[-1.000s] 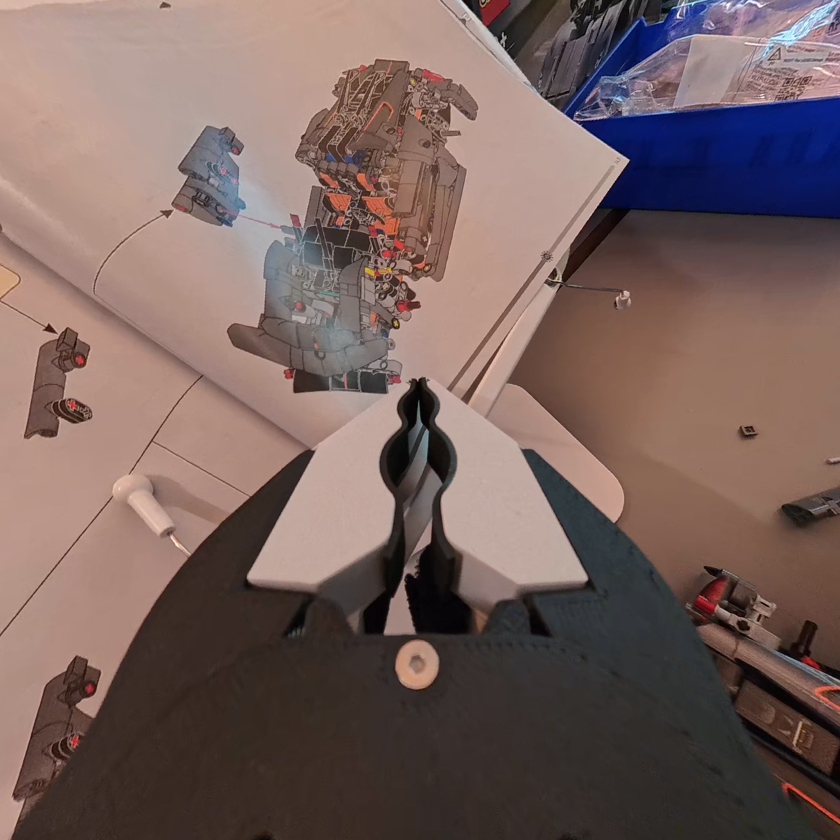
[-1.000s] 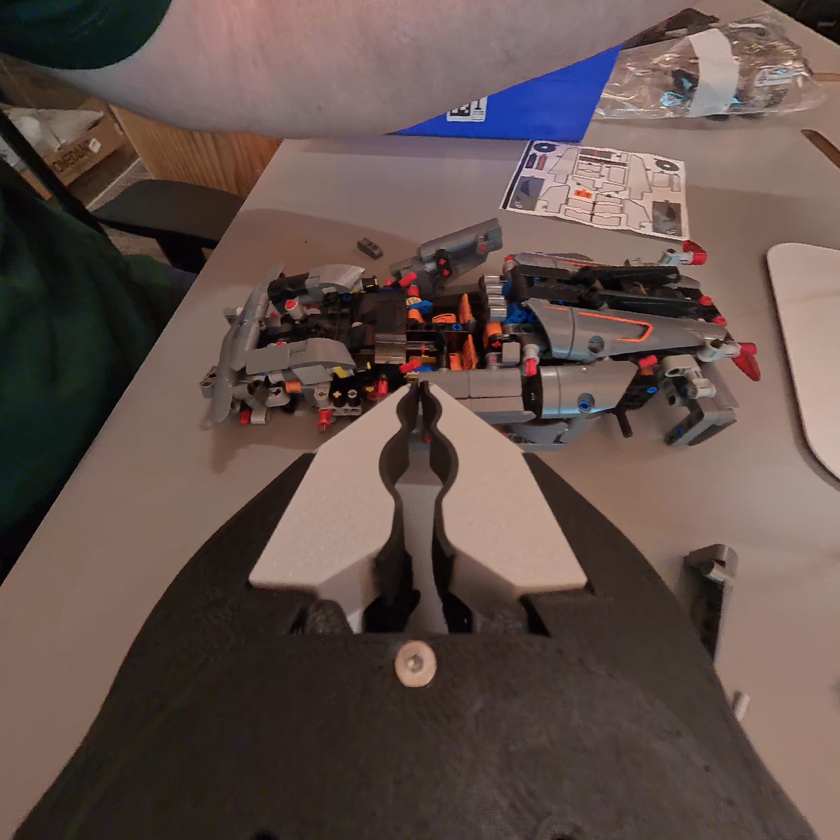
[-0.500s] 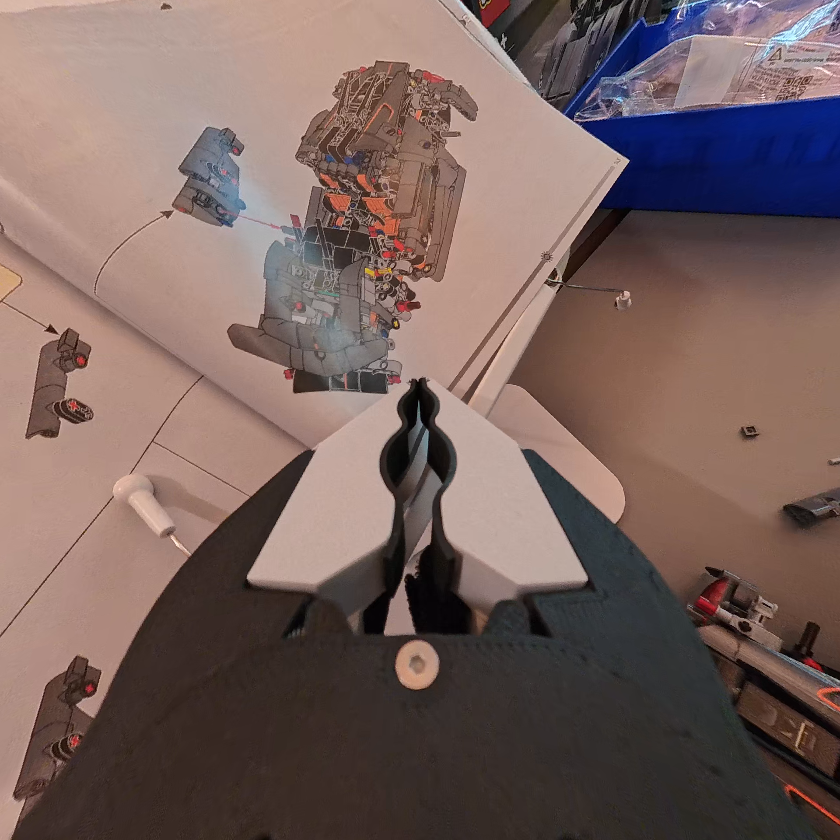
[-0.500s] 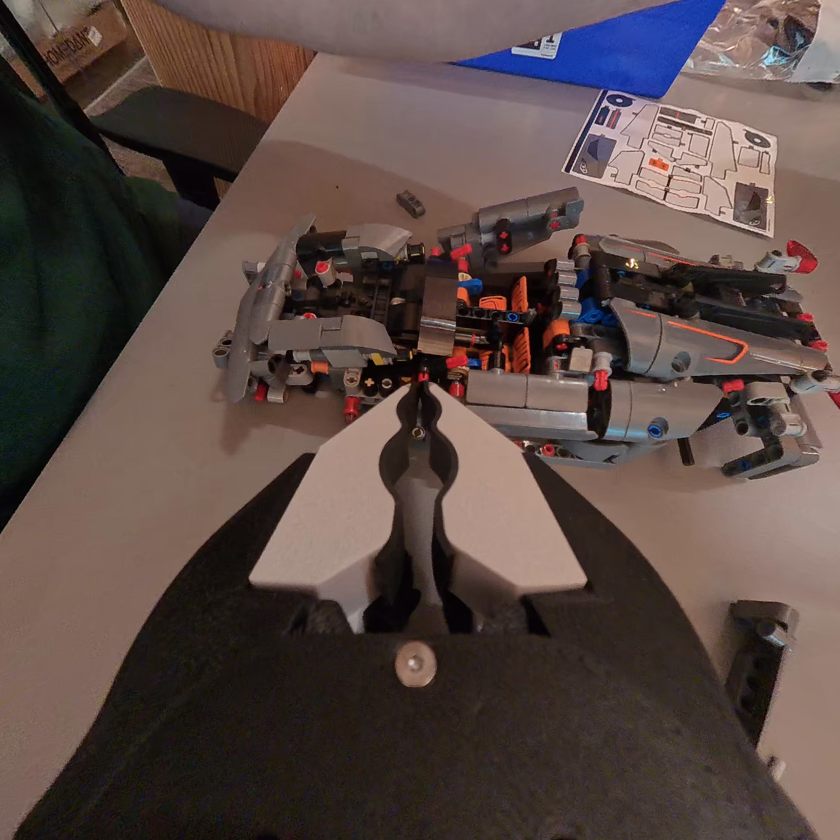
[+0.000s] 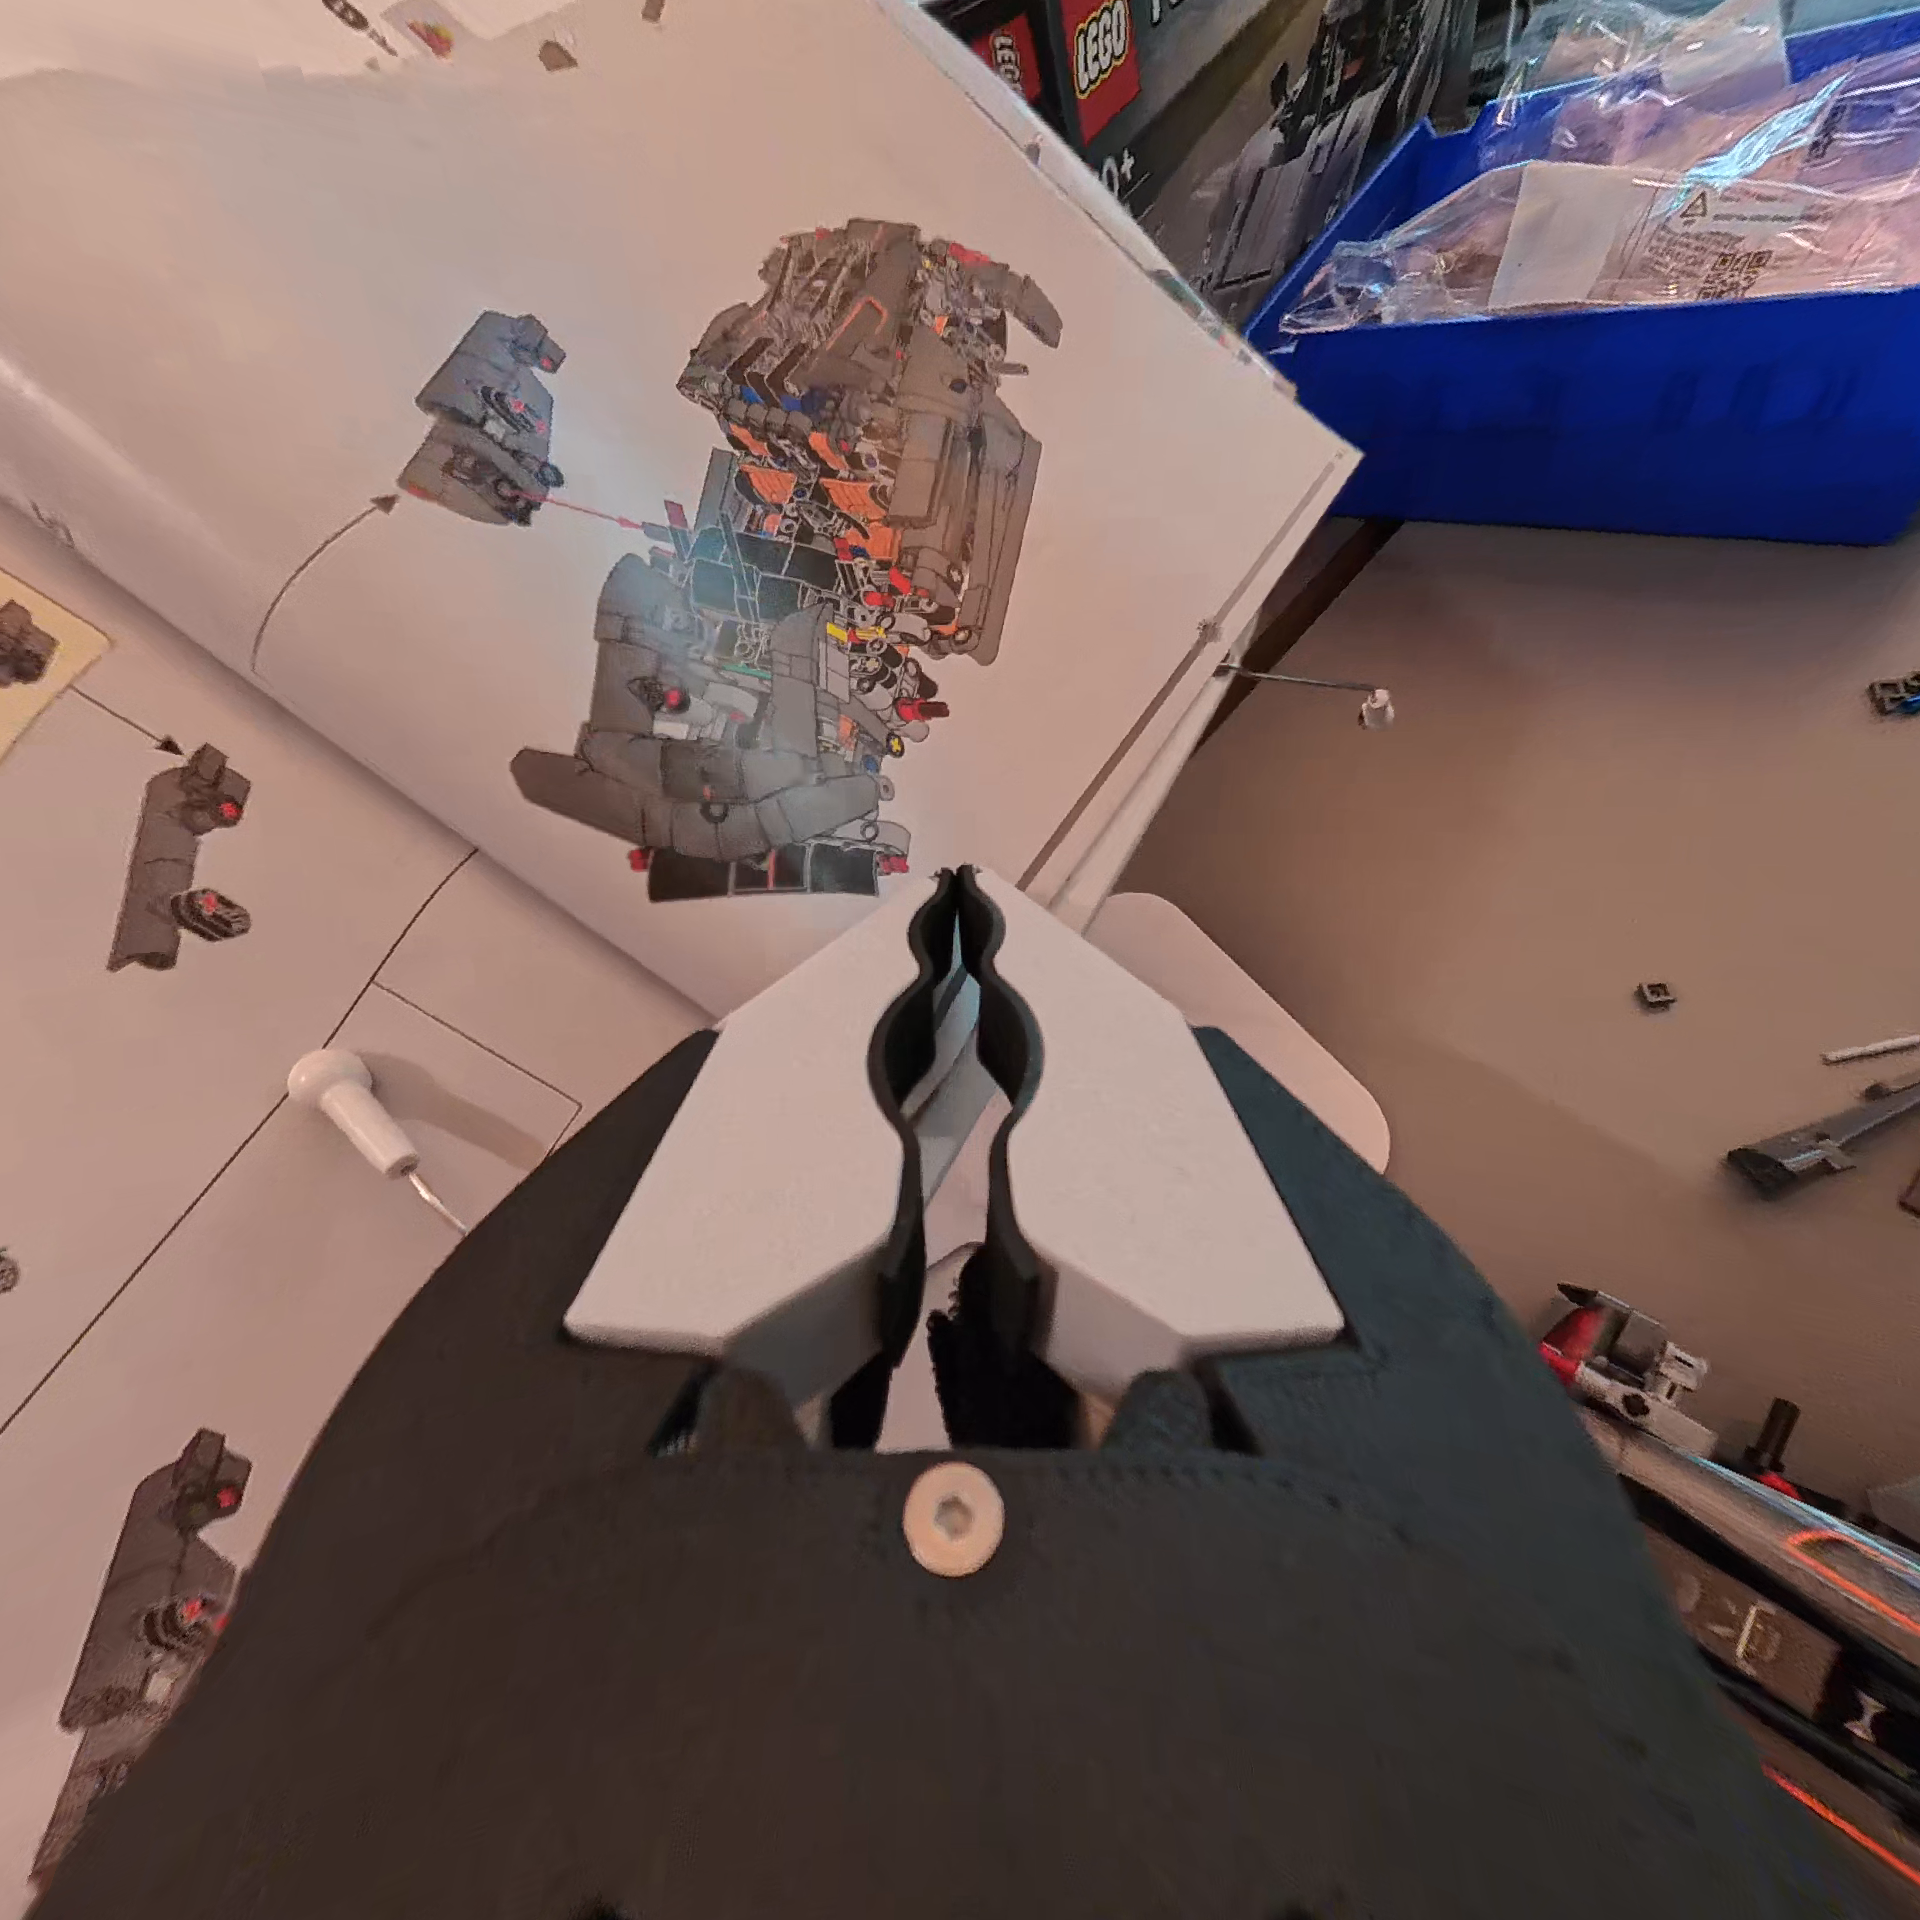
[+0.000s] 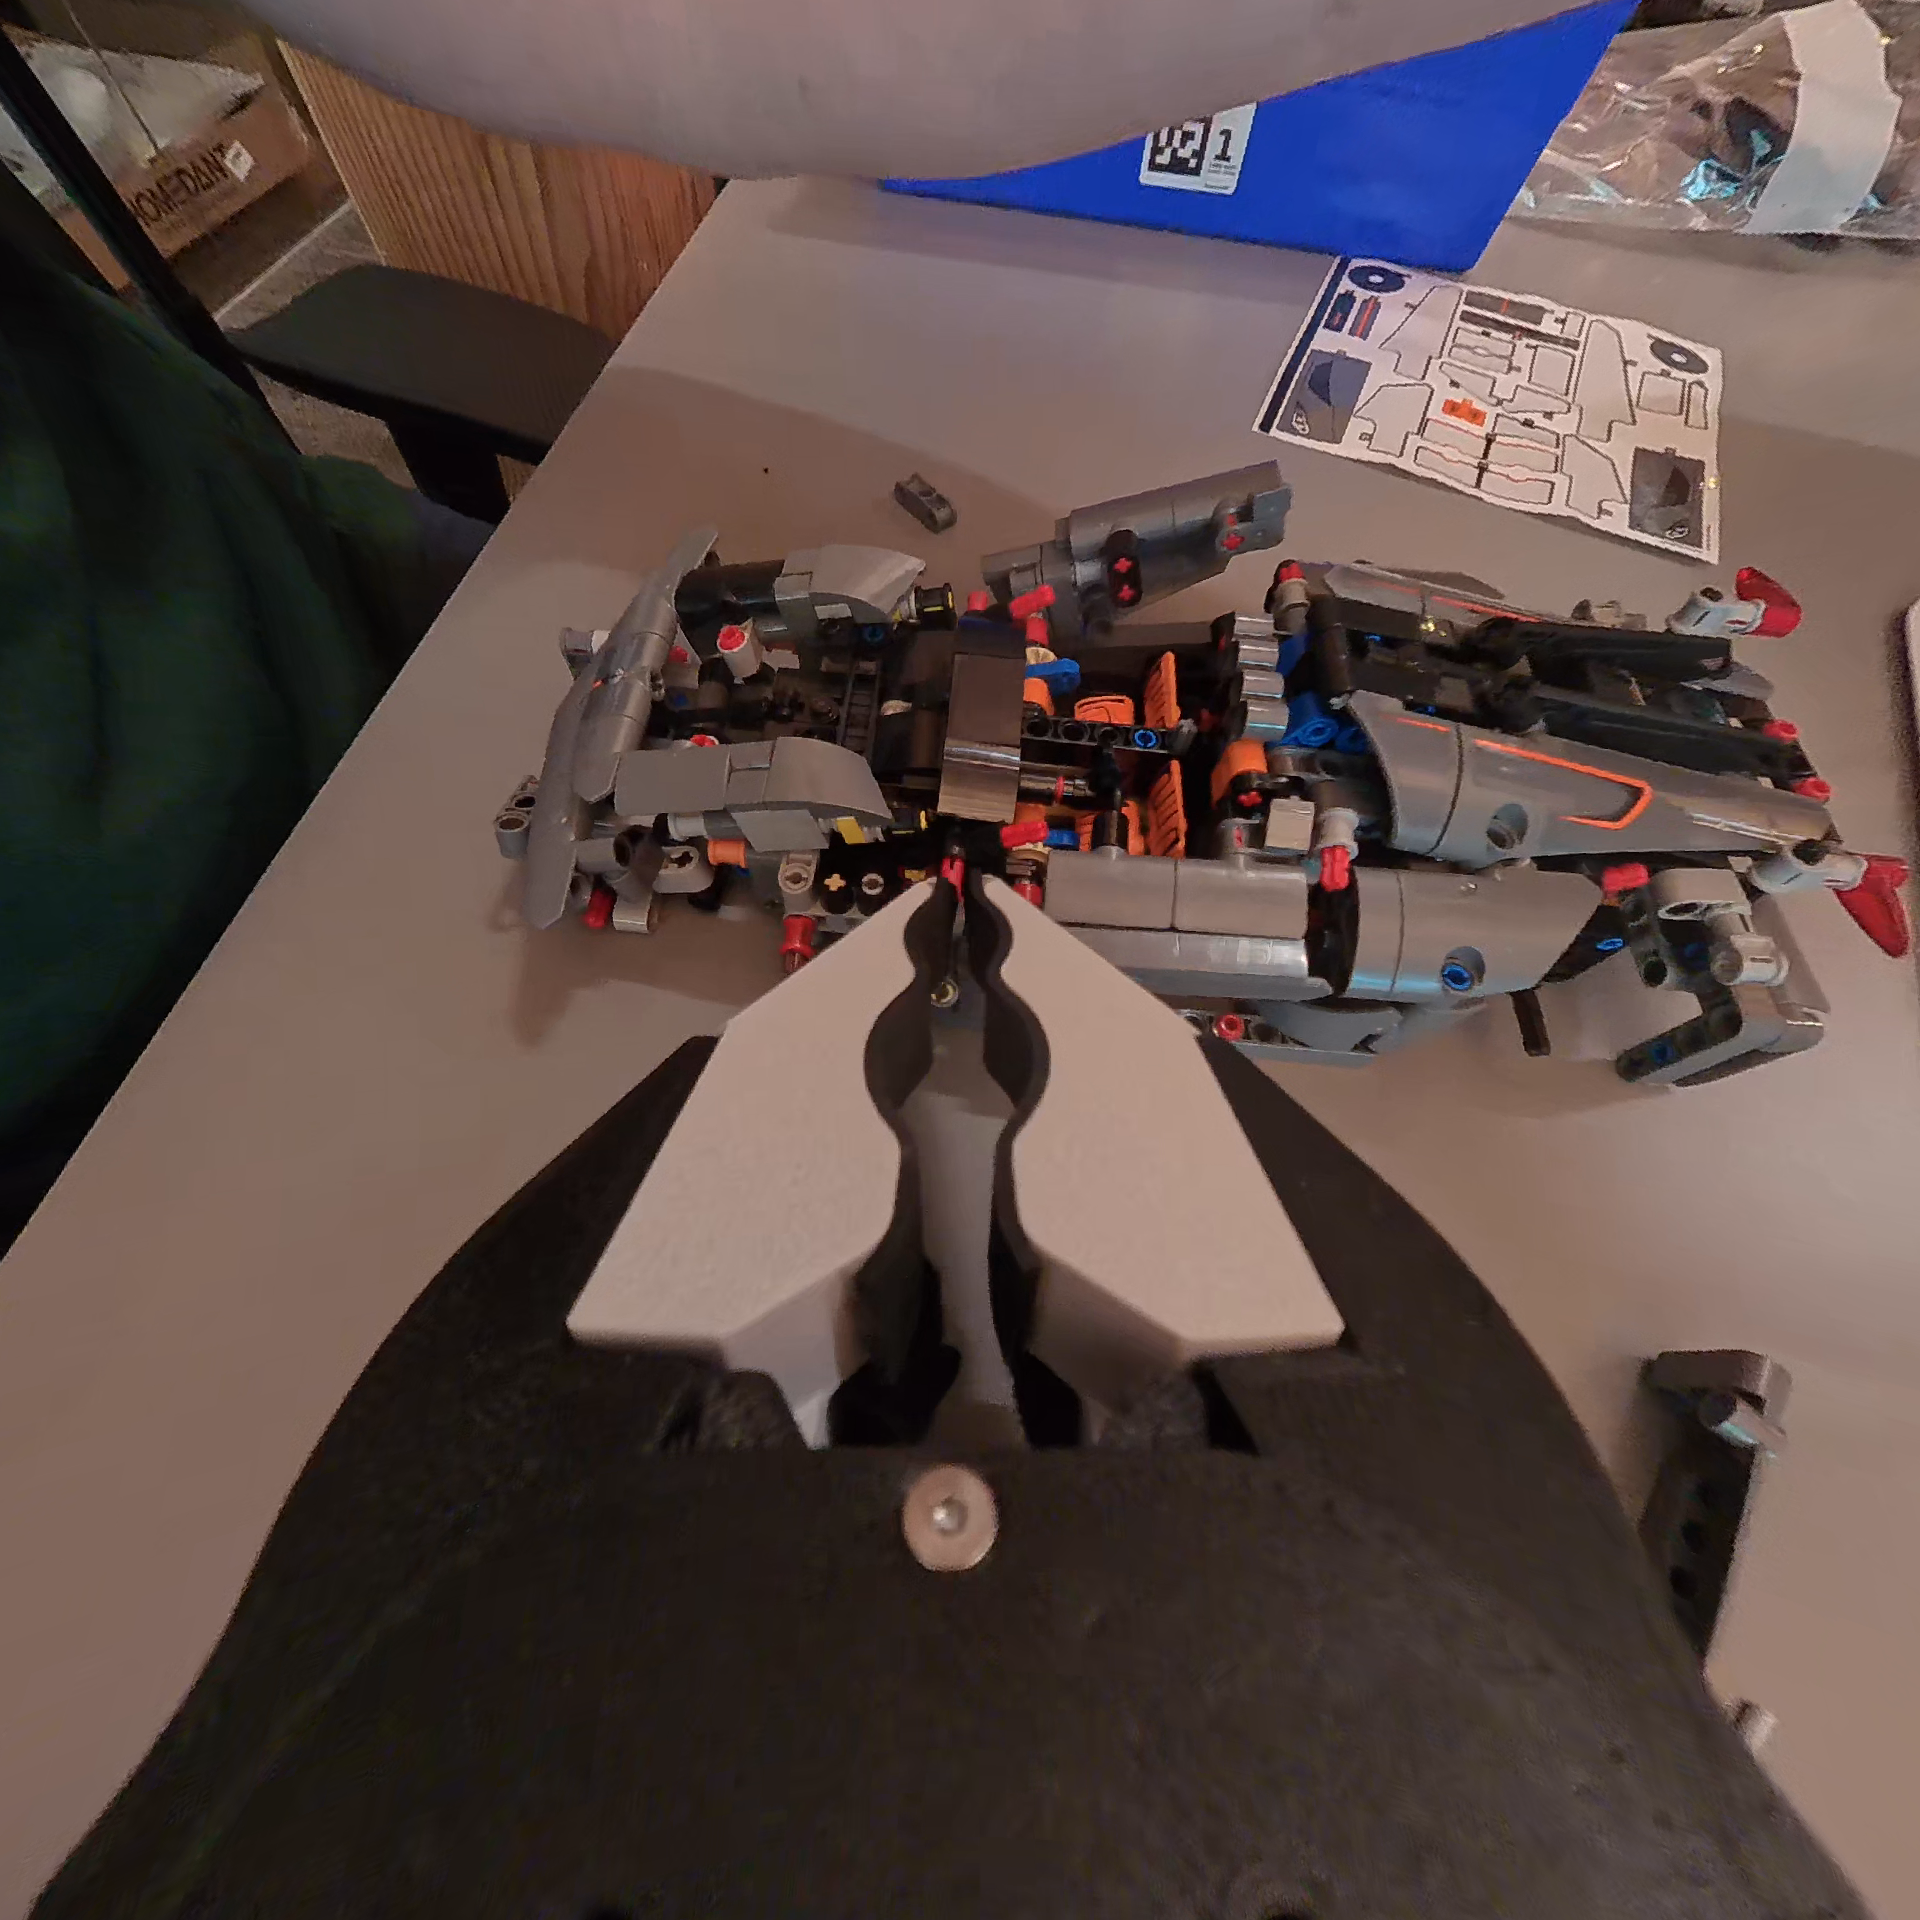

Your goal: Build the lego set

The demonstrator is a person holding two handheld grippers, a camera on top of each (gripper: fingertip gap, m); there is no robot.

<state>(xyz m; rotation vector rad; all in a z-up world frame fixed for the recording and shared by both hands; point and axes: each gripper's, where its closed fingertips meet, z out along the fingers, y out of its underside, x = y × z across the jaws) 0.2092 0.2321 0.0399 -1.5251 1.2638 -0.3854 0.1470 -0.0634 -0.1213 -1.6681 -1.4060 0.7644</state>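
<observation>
Since a second ago the right gripper (image 6: 961,883) has closed in on the half-built lego car (image 6: 1143,790), which now fills more of the right wrist view, while the left wrist view is unchanged. Its jaws are together with nothing between them, tips just at the near side of the car at about 12 o'clock, by a red pin; whether they touch it cannot be told. The car lies lengthwise across the grey table (image 6: 312,1091), nose toward 9 o'clock, tail with red fins toward 3 o'clock. A loose grey side assembly (image 6: 1143,535) sits against the car's far side at 1 o'clock, a small dark piece (image 6: 925,502) just beyond at 12 o'clock, and a sticker sheet (image 6: 1496,405) farther off at 1 o'clock. A dark grey part (image 6: 1714,1475) lies apart at 4 o'clock. The left gripper (image 5: 958,878), jaws also together and empty, hovers over the open instruction booklet (image 5: 312,260), tips near the lower edge of the printed car drawing. A blue bin (image 5: 1610,416) holding clear bags stands at 2 o'clock.
</observation>
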